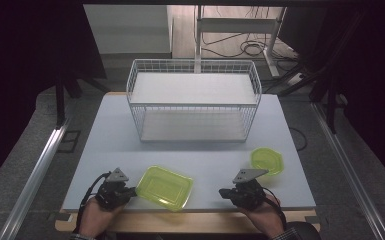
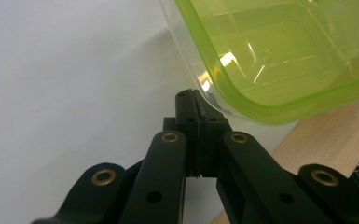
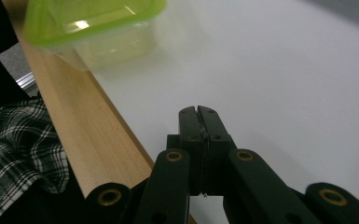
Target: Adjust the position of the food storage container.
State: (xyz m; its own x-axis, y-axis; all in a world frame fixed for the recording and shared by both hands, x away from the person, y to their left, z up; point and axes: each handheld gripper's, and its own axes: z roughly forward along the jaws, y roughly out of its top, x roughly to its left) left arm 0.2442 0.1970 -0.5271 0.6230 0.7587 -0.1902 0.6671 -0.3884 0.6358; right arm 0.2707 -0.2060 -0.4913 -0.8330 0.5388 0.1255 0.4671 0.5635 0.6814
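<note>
A rectangular lime-green plastic container lies near the table's front edge, between my two grippers. My left gripper points right at its near corner. In the left gripper view the jaws are pressed together with nothing between them, and the left gripper has its tips right beside the container; I cannot tell whether they touch. My right gripper points left toward the container with bare table between. The right gripper is shut and holds nothing. A smaller six-sided green container sits behind the right hand.
A white wire basket with a shelf stands at the back middle of the white table. A wooden strip runs along the table's front edge. A checked sleeve shows below it.
</note>
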